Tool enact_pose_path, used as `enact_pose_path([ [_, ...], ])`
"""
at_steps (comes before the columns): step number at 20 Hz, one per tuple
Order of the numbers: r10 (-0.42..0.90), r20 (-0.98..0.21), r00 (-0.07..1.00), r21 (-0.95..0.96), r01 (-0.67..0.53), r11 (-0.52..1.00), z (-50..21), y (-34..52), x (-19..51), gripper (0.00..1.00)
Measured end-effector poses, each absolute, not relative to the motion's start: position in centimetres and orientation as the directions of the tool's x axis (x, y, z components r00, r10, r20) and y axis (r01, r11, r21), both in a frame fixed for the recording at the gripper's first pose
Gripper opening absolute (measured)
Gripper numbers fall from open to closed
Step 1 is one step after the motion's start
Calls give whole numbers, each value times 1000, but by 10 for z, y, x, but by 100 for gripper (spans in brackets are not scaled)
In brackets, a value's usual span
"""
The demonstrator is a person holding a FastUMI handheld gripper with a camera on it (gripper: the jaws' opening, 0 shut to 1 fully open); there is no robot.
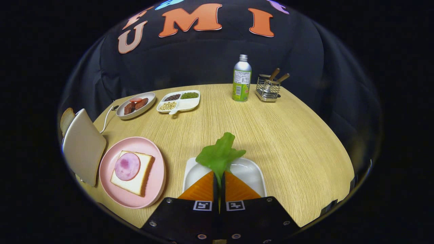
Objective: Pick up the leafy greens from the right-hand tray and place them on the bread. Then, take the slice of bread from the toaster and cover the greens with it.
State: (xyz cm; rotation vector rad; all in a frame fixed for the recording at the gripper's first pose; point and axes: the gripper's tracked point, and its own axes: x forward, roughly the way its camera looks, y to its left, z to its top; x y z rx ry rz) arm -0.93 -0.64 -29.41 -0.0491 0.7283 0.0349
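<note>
My gripper [219, 176] is shut on the leafy greens [220, 154]; both fingers pinch the stem end and the leaf stands up just ahead of them. Under the fingers lies the white square tray [252, 171]. To the left of it a pink plate [149, 193] holds a slice of bread [144, 169] topped with a round slice of ham [127, 166]. Further left stands the beige toaster [83, 147], and a slice of bread [66, 119] sticks up out of it.
At the back of the wooden table [288, 135] stand a grey dish with meat slices [135, 105], a white divided dish of beans [179, 101], a green can [241, 79] and a wire rack with wooden-handled utensils [268, 88].
</note>
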Motion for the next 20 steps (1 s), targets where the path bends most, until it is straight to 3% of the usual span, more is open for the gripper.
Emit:
enact_pose_path([
  [20,135,-632,764,4,-171,985,-253,83,-25,1],
])
